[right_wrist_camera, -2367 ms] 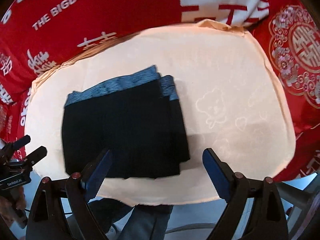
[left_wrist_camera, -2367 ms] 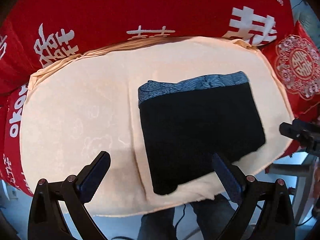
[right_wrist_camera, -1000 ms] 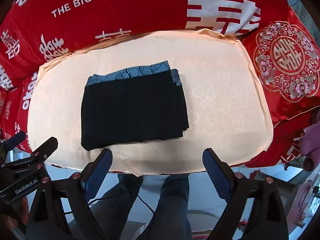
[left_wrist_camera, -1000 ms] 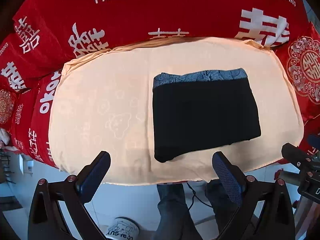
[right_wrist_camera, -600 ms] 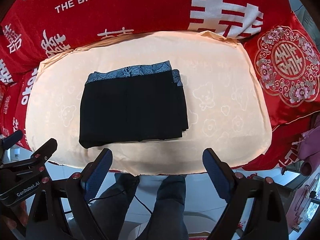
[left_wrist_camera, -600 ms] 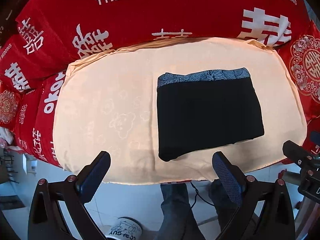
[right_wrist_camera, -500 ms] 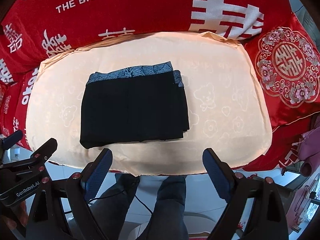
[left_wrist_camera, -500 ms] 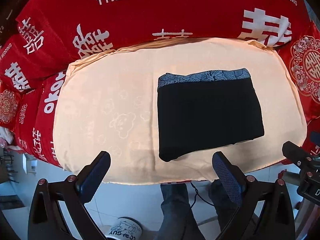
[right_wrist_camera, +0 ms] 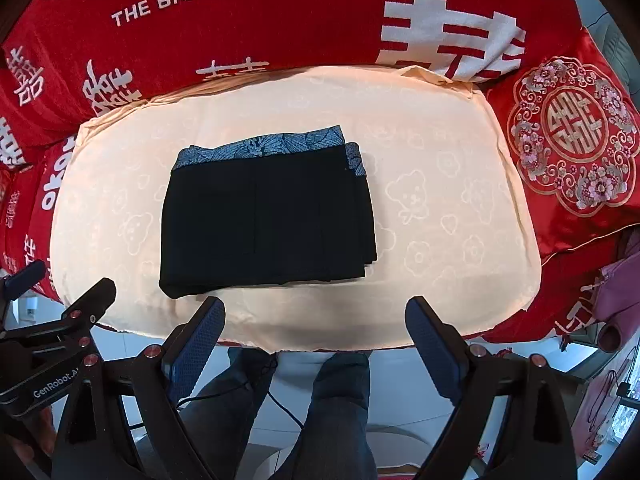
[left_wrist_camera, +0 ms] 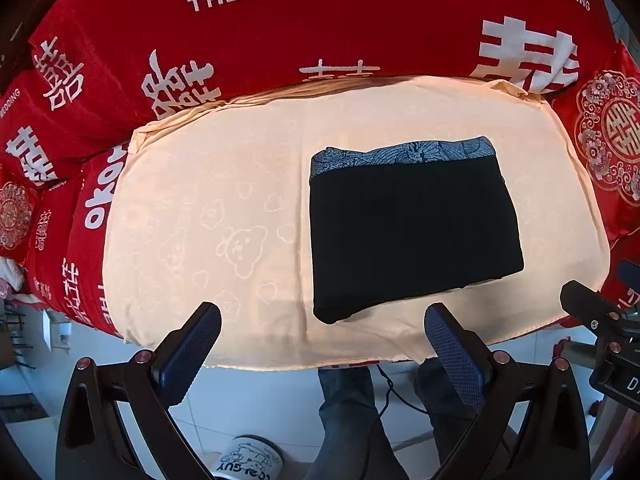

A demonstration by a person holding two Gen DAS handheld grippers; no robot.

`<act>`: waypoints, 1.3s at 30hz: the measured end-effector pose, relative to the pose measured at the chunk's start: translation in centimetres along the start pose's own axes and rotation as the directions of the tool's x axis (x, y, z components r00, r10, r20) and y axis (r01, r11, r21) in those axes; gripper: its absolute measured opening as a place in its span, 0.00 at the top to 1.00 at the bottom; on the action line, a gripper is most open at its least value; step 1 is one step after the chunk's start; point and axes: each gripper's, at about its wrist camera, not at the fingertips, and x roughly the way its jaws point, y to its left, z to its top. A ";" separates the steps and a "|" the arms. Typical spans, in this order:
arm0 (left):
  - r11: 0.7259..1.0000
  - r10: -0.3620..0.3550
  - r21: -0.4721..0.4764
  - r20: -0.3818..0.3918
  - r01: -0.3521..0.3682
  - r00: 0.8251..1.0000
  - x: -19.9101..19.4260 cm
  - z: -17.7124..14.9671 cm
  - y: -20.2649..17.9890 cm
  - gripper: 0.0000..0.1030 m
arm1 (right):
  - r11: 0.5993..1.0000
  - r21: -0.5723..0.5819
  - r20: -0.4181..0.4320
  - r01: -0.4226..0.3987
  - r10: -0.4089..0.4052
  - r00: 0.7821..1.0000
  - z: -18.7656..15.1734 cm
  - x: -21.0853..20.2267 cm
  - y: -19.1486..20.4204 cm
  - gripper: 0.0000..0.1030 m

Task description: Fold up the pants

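Lying folded pants [right_wrist_camera: 264, 216], long axis sideways, waistband away, left tool [left_wrist_camera: 322, 332] and right tool [right_wrist_camera: 316, 324] spread

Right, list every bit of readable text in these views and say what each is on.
"THE BIGDAY": red bedding.
"HAPPY WEDDING", partly cut off: same bedding, top right.
White double-happiness characters: bedding and embroidered cushion.
"GenRobot.AI": left gripper body.
Mug lettering: too distorted to read.
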 end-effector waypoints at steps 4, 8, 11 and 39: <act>1.000 -0.003 0.003 0.000 0.003 1.000 0.0 0.0 -0.1 0.01 | 1.000 0.003 0.001 0.001 -0.001 1.000 -0.1 0.0 0.1 0.09; 1.000 -0.003 0.005 0.002 0.003 1.000 0.0 0.1 -0.2 0.01 | 1.000 0.003 0.000 0.000 0.000 1.000 -0.1 0.0 0.1 0.09; 1.000 -0.003 0.005 0.001 0.003 1.000 0.0 0.1 -0.2 0.01 | 1.000 0.001 -0.001 0.003 -0.003 1.000 0.0 0.0 0.1 0.09; 0.998 -0.041 -0.043 -0.018 0.040 0.999 0.8 0.7 0.1 0.01 | 1.000 -0.026 -0.016 0.012 -0.012 1.000 1.1 0.8 -0.4 0.09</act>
